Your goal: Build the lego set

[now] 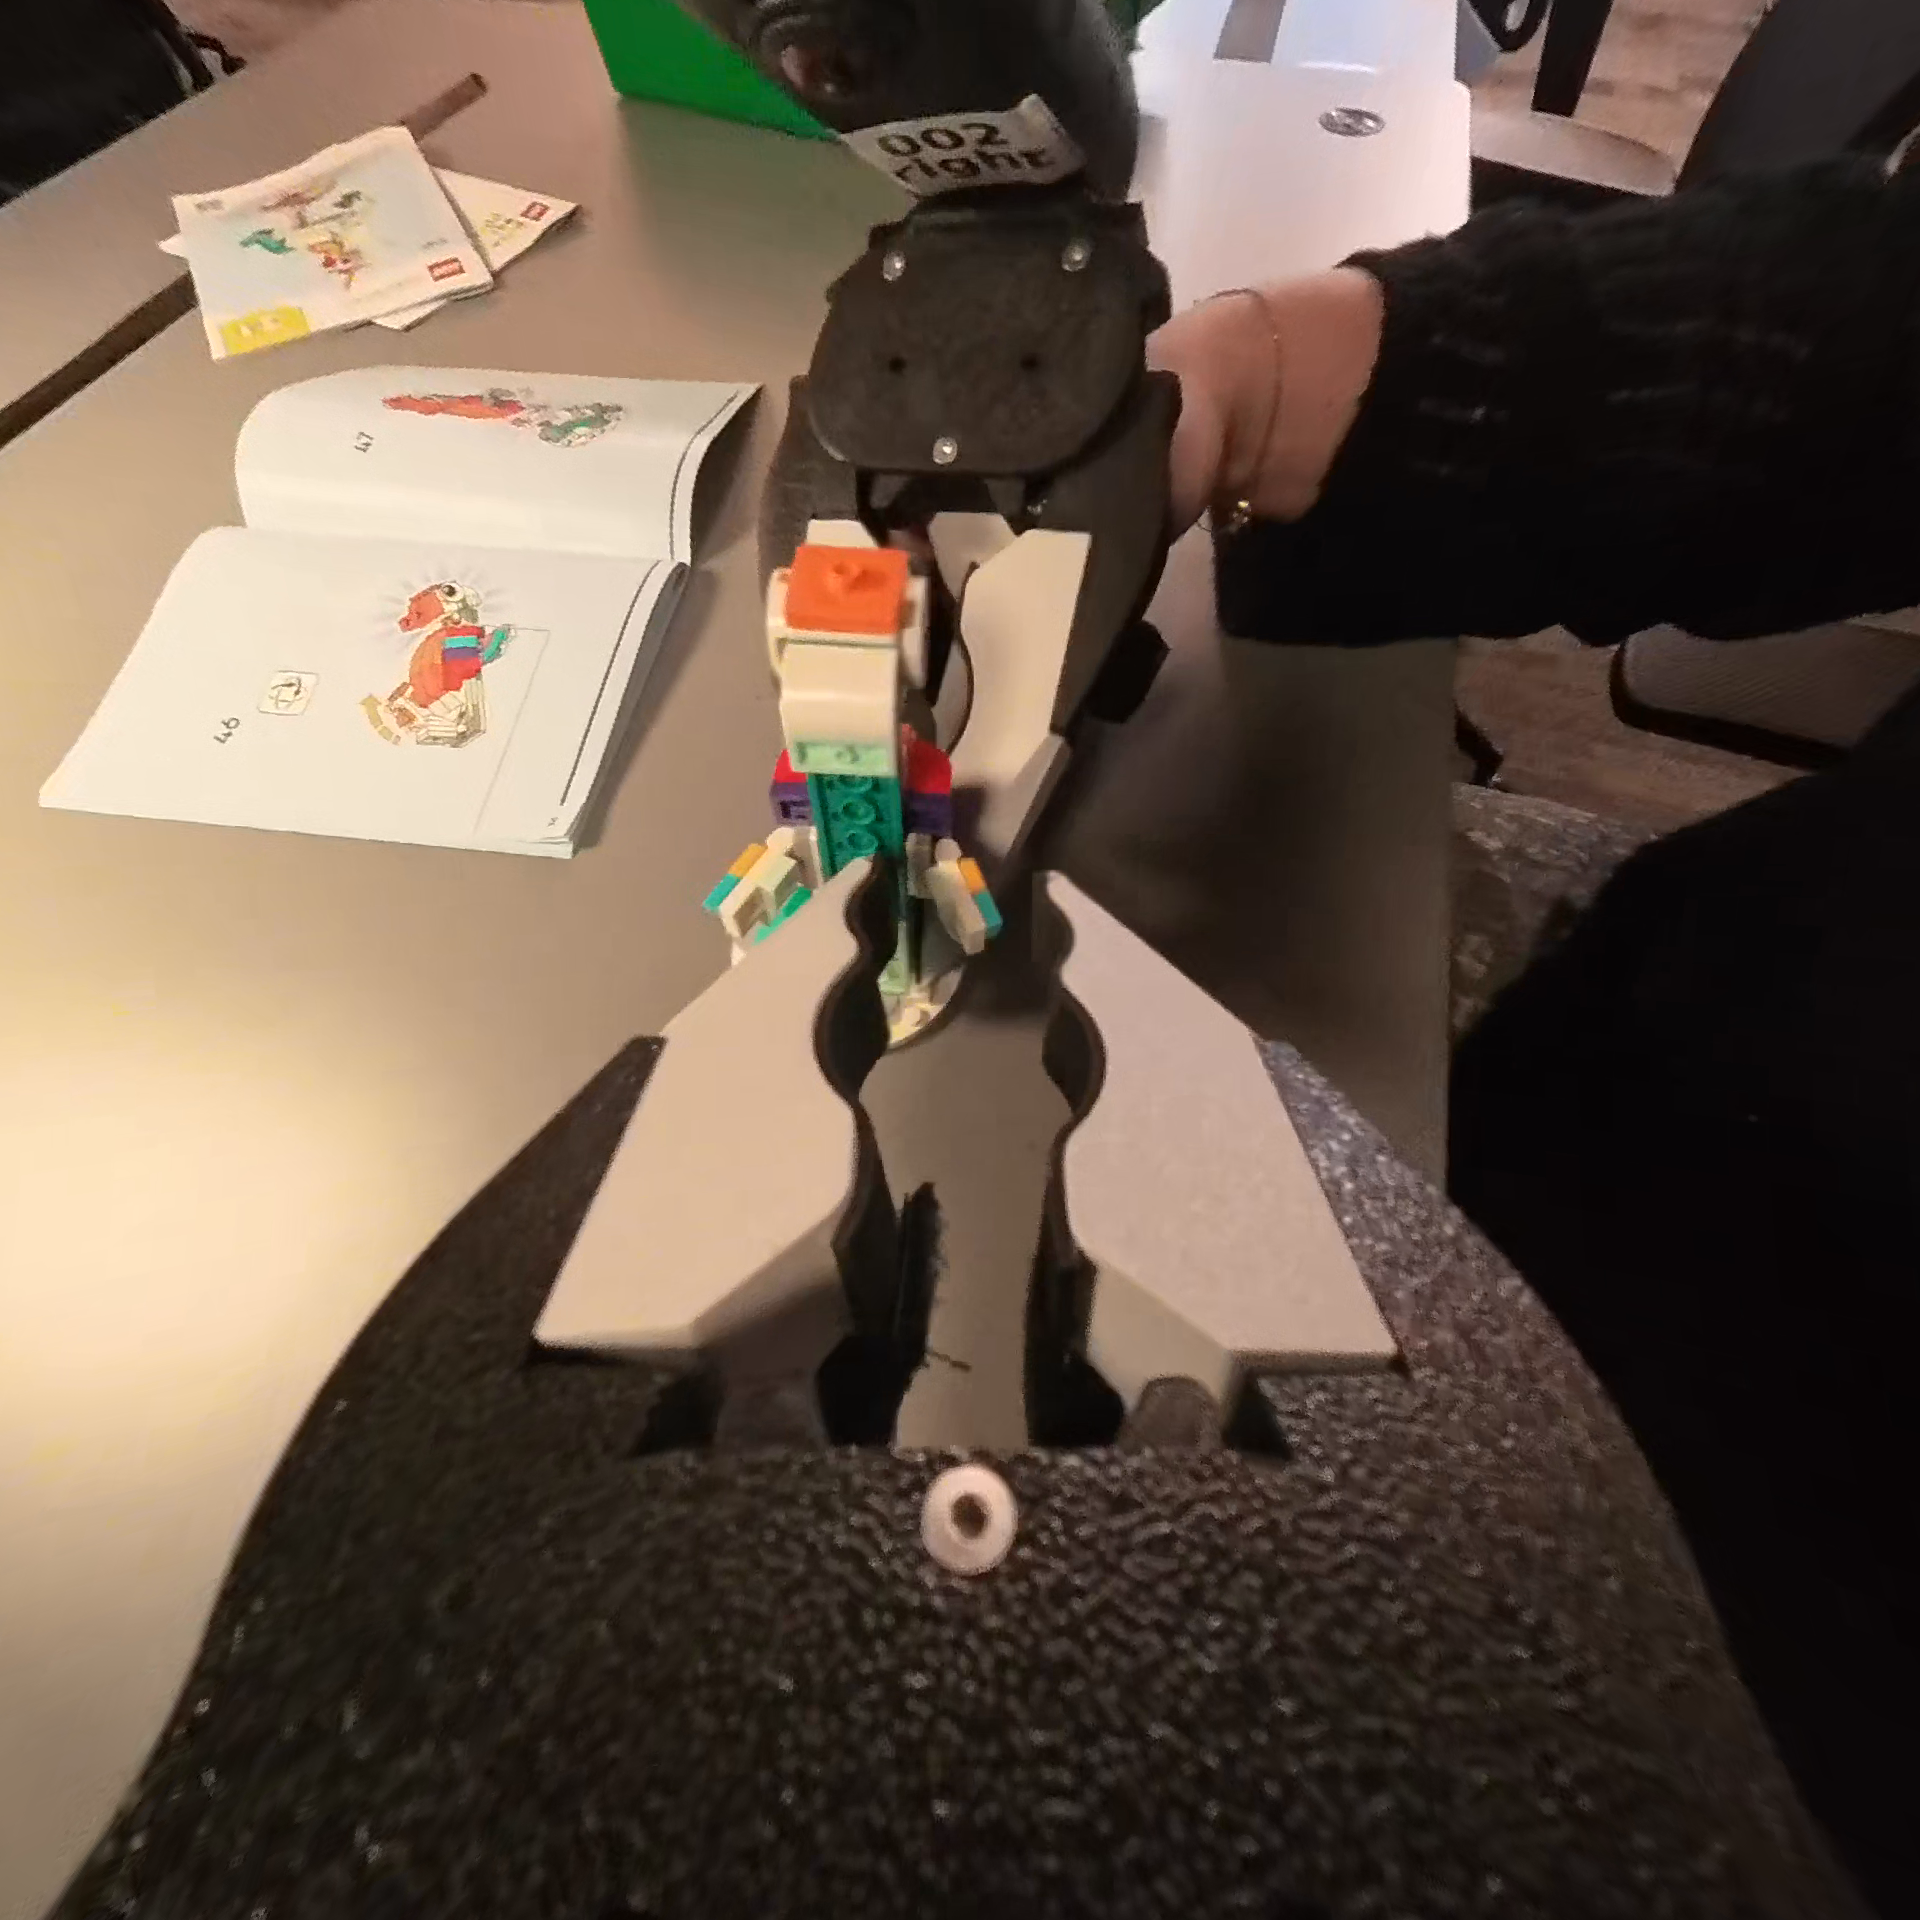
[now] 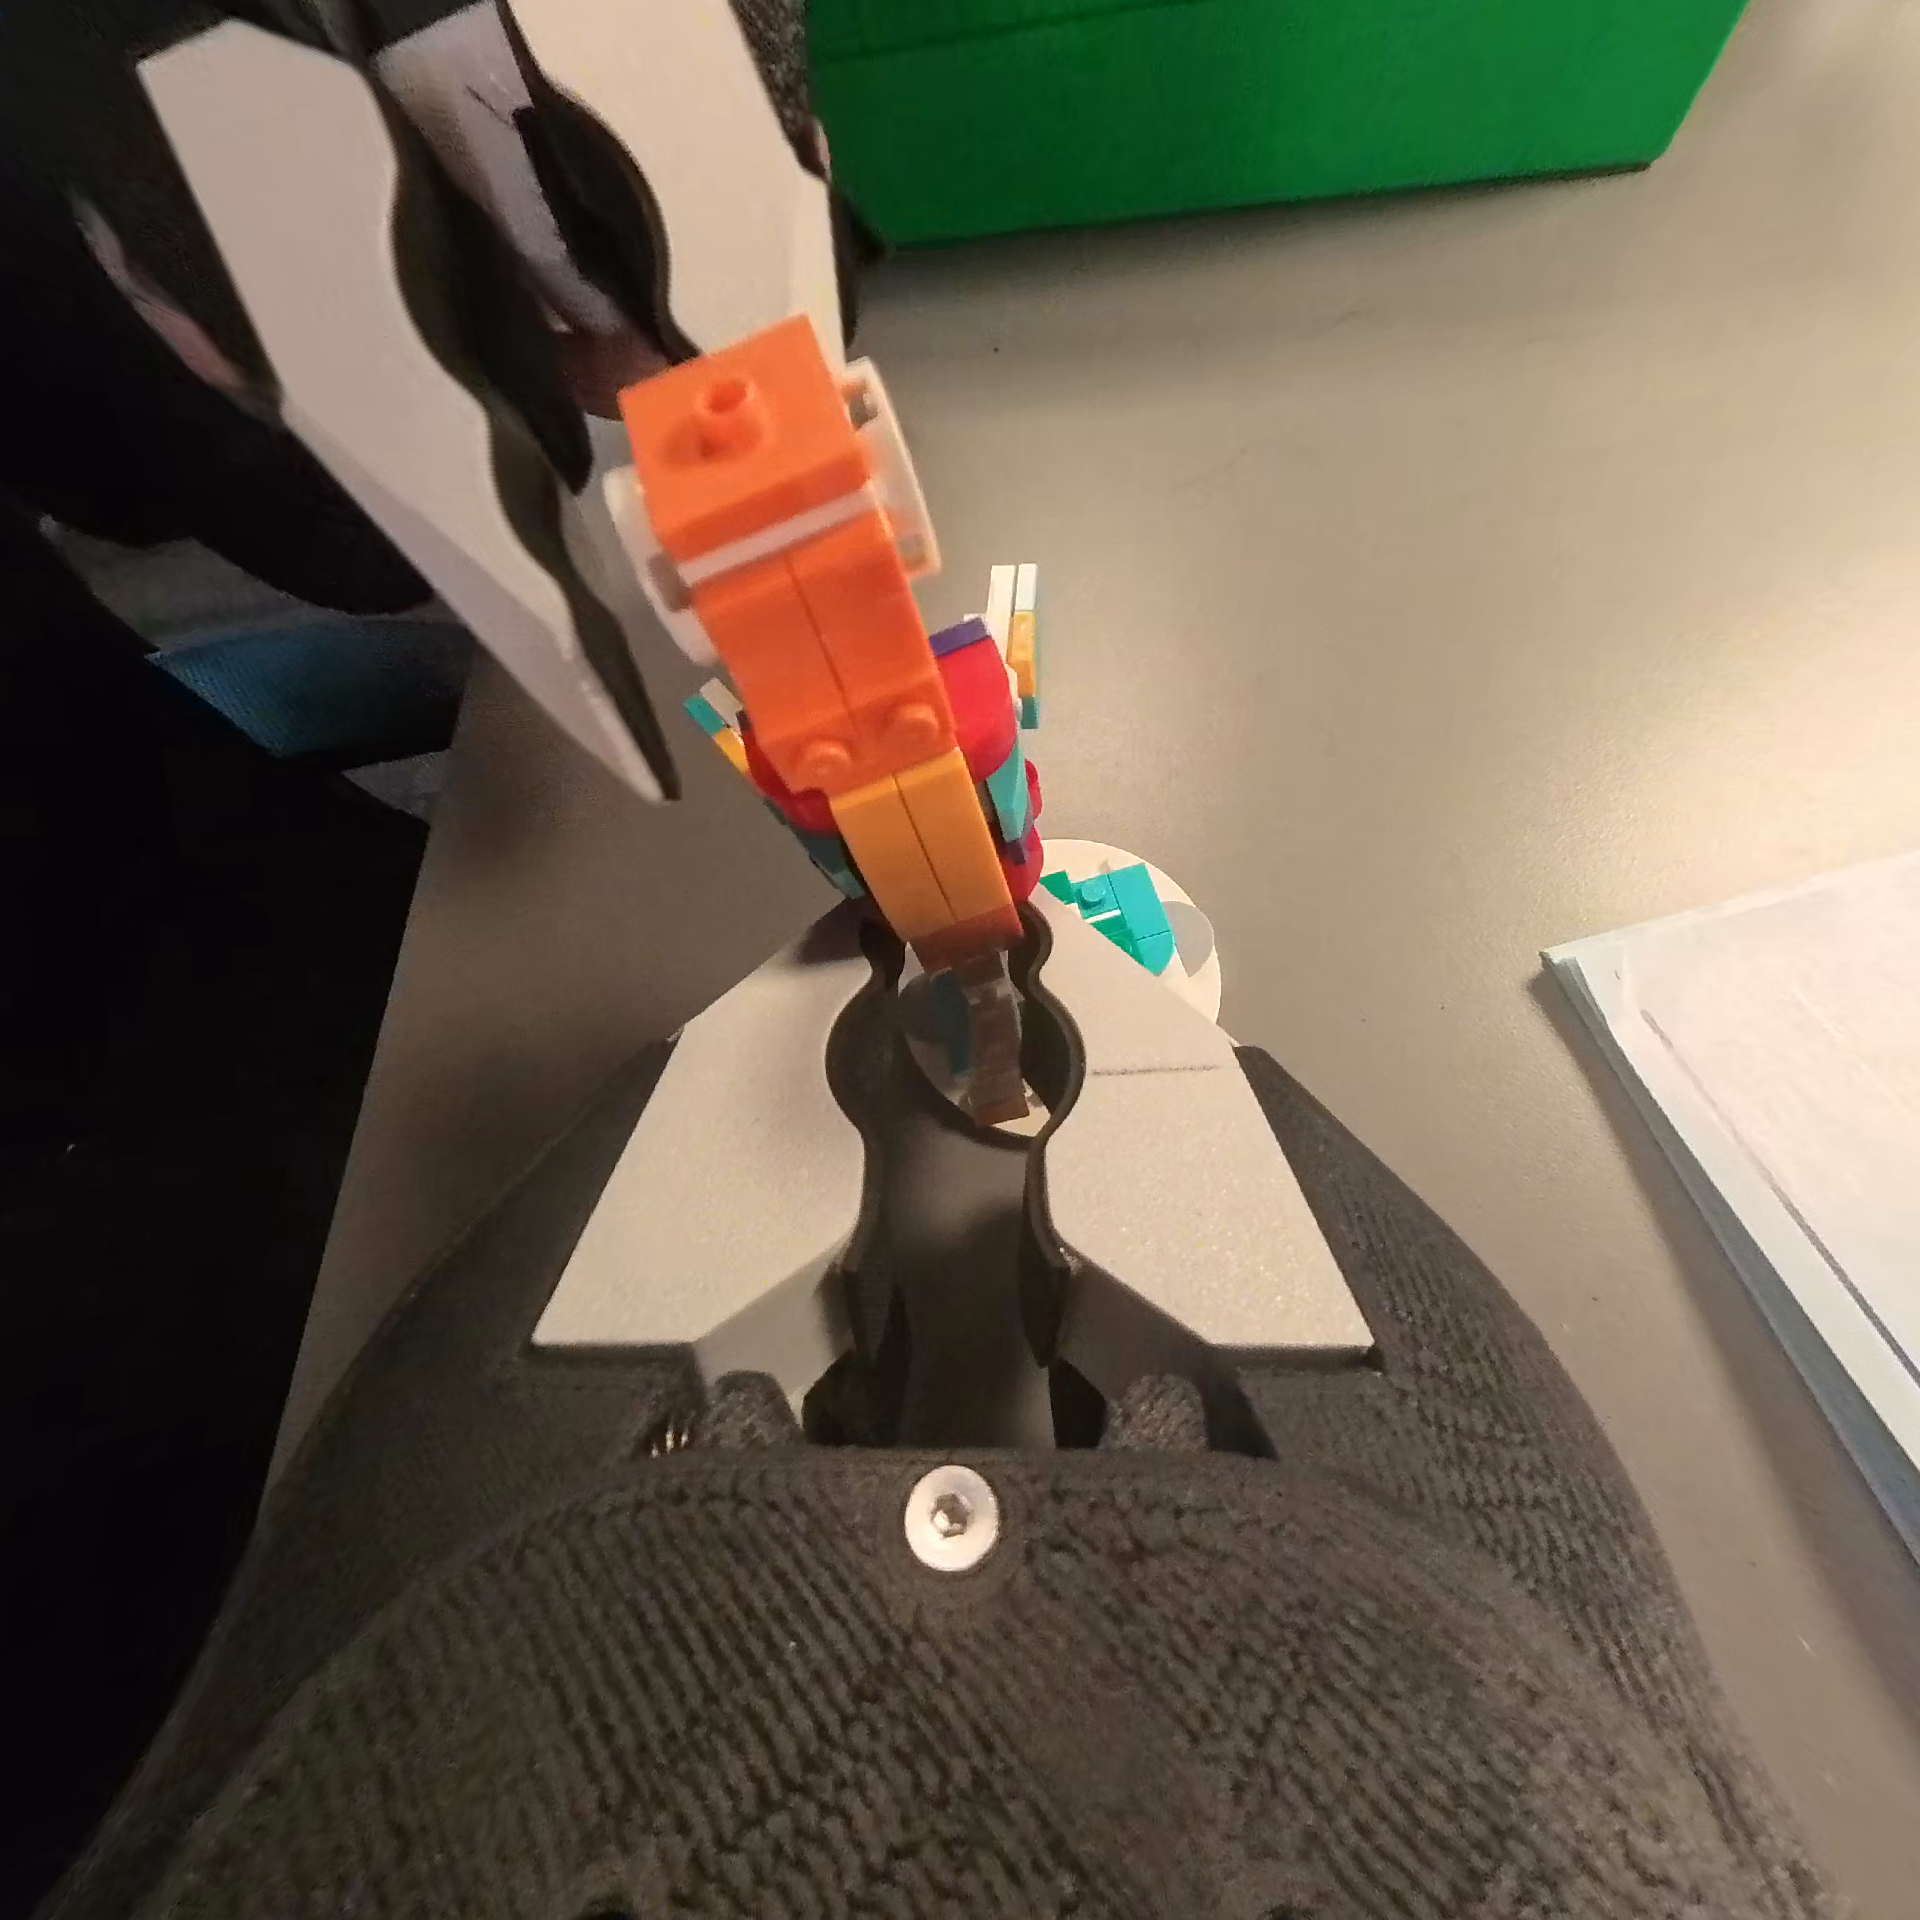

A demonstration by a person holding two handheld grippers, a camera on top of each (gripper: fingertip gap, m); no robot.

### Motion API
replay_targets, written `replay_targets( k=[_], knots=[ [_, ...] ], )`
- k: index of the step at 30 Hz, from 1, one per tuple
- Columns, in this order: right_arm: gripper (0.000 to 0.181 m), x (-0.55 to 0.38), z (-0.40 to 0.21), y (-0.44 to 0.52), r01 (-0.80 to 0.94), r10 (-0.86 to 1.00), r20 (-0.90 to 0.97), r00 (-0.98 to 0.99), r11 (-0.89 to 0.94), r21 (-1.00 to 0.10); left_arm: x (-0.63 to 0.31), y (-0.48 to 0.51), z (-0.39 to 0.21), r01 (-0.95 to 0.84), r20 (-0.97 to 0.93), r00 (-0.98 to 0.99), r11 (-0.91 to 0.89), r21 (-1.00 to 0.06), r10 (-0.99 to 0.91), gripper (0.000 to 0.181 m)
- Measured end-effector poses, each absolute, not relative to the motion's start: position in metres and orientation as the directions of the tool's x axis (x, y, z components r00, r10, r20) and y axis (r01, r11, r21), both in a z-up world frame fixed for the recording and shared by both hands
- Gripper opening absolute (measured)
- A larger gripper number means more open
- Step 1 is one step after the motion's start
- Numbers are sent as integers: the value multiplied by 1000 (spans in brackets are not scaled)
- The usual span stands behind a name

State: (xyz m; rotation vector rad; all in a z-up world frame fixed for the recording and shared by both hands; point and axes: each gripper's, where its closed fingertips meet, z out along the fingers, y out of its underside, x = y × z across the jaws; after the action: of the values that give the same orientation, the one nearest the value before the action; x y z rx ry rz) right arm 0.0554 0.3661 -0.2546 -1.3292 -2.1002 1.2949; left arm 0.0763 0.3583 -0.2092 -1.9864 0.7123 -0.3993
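A tall, multicoloured brick figure (image 1: 847, 769), orange-capped with a teal spine and red body, is held upright above the grey desk (image 1: 312, 1039), its long axis roughly vertical. The left hand-held gripper (image 1: 940, 883) is seen clamped on the figure's lower teal column, directly ahead of its fingertips. The right hand-held gripper (image 2: 951, 935) is clamped on the opposite lower side, at the brownish tail pieces, so both sit equally near. A white round base plate (image 2: 1184, 935) lies on the desk beneath. An open instruction booklet (image 1: 416, 644) lies toward the left edge, loose leaflets (image 1: 353, 239) beyond it, and a green box (image 2: 1247, 114) at the far edge. Printed page numbers, toy-brand logos and a gripper tag are present; their wording is not reproduced.
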Motion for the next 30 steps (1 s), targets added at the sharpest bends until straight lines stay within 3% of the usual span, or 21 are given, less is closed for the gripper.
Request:
replay_targets(
  k=[6, 10, 20, 28, 30],
  knots=[
    [18, 55, -255, 367, 536, 841, -176, -512, 153, -831, 71, 358, -214, -299, 25, 787, -417, -858, -616, 25],
    [18, 54, -255, 368, 535, 844, -171, -508, 153, -831, 74, 359, -217, -322, -5, 782, -397, -859, -623, 11],
    [18, 56, -256, 367, 495, 784, -129, -607, 247, -833, 73, 358, -219, -456, -44, 665, -358, -815, -745, 7],
    [18, 55, -256, 368, 481, 765, -119, -633, 269, -834, 72, 354, -217, -480, -1, 598, -357, -802, -801, 11],
    [18, 55, -255, 368, 479, 765, -115, -634, 271, -835, 68, 350, -206, -423, 23, 602, -343, -839, -798, 22]
  ],
)
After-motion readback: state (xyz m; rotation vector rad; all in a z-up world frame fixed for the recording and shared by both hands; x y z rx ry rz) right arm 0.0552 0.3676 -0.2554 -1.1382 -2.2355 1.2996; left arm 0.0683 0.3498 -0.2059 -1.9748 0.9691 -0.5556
